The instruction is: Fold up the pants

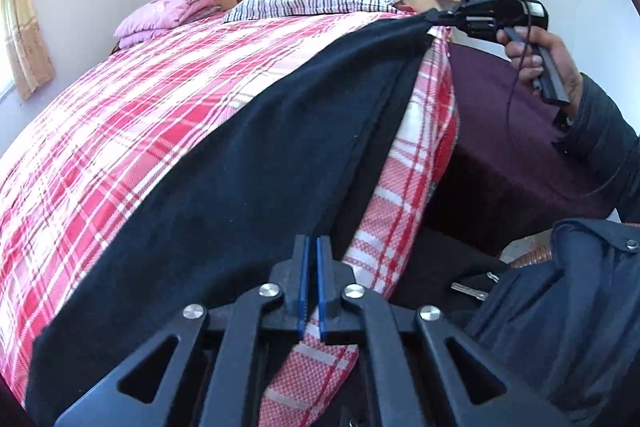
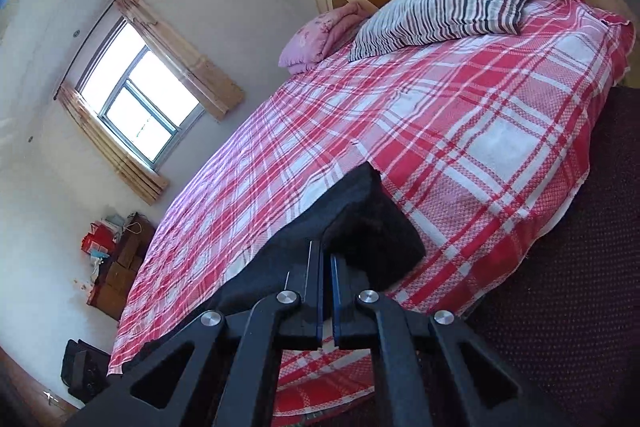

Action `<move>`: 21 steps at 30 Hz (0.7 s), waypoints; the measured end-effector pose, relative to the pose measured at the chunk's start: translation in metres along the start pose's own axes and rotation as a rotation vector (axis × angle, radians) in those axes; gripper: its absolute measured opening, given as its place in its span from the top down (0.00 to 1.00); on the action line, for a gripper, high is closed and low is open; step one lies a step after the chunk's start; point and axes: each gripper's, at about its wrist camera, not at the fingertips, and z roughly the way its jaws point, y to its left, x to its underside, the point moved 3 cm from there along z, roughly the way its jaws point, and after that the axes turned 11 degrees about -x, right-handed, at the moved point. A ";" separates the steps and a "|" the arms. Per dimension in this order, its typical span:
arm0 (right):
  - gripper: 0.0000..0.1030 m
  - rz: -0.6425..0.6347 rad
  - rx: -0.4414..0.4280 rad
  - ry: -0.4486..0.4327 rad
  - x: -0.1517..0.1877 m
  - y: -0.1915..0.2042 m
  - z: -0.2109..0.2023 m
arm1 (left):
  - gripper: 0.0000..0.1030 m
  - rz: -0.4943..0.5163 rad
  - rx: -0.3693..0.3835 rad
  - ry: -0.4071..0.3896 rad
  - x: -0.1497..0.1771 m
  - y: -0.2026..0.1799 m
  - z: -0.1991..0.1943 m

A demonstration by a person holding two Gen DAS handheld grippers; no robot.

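Both tongs gripping the dark pants [image 1: 248, 163], one at each end, cloth stretched between them along the near side of the bed [image 1: 120, 115]. Left tongs [image 1: 312, 287] pinched on the edge right at their tips; blue pads nearly together, so grip looks thin. Right tongs [image 1: 436, 15] visible ahead of the left ones, clamped on a far corner, held by the right hand [image 1: 536, 55]. In the right wrist view the right tongs [image 2: 326, 291] have cloth bunched just in front of the tips.

Risks, as I judge: corner slipping out of either grip if the pull gets harder, since only an edge is caught; layers separating near the left tongs, where a seam gap shows, giving a crooked fold; cloth sliding off the bed edge right of the tongs.

Room: wide plaid sheet left of and ahead of the tongs; striped pillow [image 2: 448, 3] well beyond them, at the headboard. Bed edge runs just beside the pants.
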 end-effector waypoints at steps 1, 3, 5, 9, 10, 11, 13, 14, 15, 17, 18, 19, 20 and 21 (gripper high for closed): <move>0.98 0.007 0.002 0.000 0.002 -0.004 -0.002 | 0.96 -0.001 -0.015 -0.006 0.000 0.001 0.002; 0.98 0.017 0.005 0.007 0.002 -0.007 0.001 | 0.95 0.024 -0.064 -0.014 0.000 0.000 0.007; 0.98 0.019 0.007 0.016 0.004 -0.008 0.004 | 0.88 0.068 -0.086 0.004 0.001 -0.005 0.016; 0.98 0.015 0.002 0.018 0.004 -0.005 0.005 | 0.40 0.156 -0.154 -0.007 -0.001 -0.017 0.026; 0.98 0.017 0.000 0.018 0.003 -0.005 0.006 | 0.35 0.173 -0.174 -0.018 -0.001 -0.020 0.026; 0.97 0.018 -0.001 0.018 0.003 -0.005 0.005 | 0.35 0.188 -0.186 -0.025 -0.002 -0.021 0.027; 0.97 0.019 -0.002 0.019 0.003 -0.006 0.006 | 0.35 0.197 -0.185 -0.014 -0.005 -0.022 0.032; 0.97 0.019 -0.001 0.020 0.003 -0.006 0.006 | 0.35 0.195 -0.181 -0.007 -0.006 -0.020 0.034; 0.97 0.017 -0.001 0.021 0.003 -0.005 0.006 | 0.36 0.192 -0.168 0.009 -0.007 -0.019 0.039; 0.97 0.017 0.000 0.021 0.004 -0.005 0.006 | 0.42 0.185 -0.150 0.021 -0.008 -0.016 0.043; 0.97 0.019 -0.001 0.022 0.004 -0.006 0.006 | 0.45 0.174 -0.133 0.027 -0.009 -0.014 0.045; 0.97 0.019 0.000 0.023 0.004 -0.006 0.007 | 0.50 0.156 -0.115 0.031 -0.010 -0.011 0.047; 0.97 0.020 0.002 0.025 0.004 -0.006 0.007 | 0.53 0.137 -0.090 0.036 -0.011 -0.009 0.048; 0.97 0.021 0.003 0.025 0.004 -0.007 0.007 | 0.56 0.126 -0.074 0.039 -0.012 -0.008 0.049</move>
